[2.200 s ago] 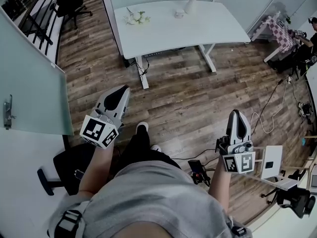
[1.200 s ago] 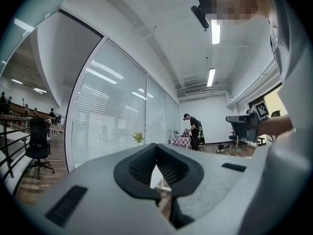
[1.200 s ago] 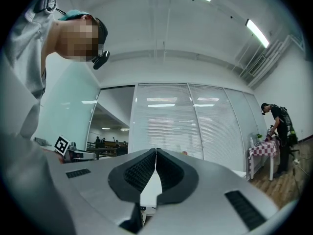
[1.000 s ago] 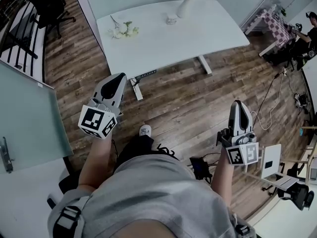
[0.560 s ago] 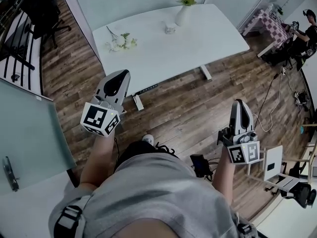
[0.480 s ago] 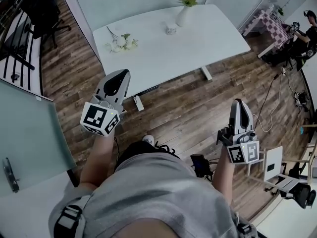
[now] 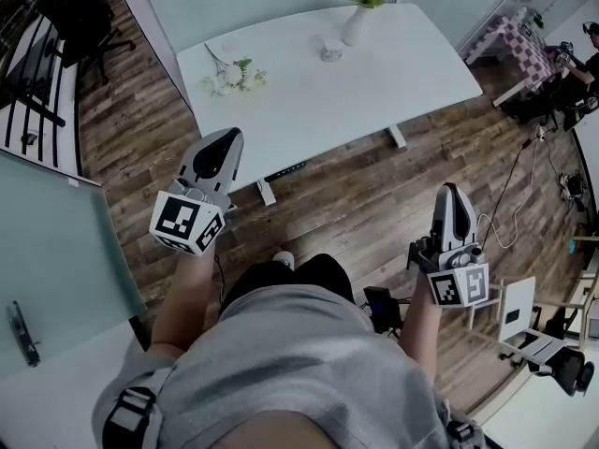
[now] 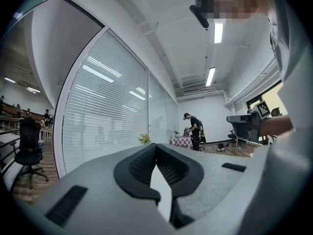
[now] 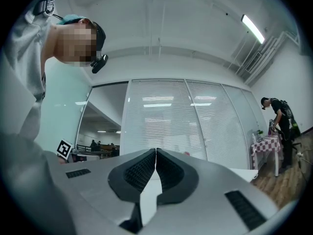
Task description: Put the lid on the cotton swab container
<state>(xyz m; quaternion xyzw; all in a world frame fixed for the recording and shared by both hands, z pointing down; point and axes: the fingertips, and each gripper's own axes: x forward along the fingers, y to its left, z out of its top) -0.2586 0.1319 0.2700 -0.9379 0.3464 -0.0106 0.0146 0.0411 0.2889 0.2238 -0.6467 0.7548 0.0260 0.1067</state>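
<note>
Head view is showing me the left gripper (image 7: pixel 227 138) and the right gripper (image 7: pixel 450 193) hanging out in front of me, each with its jaws pressed together on nothing. The small cotton swab container (image 7: pixel 331 50) is sitting on the white table (image 7: pixel 412 64), well ahead of both grippers and between them, just beside a vase (image 7: pixel 355 26).

Ceiling strip lights (image 8: pixel 218 32) give bright, even light; fisheye edges bend and darken.
</note>
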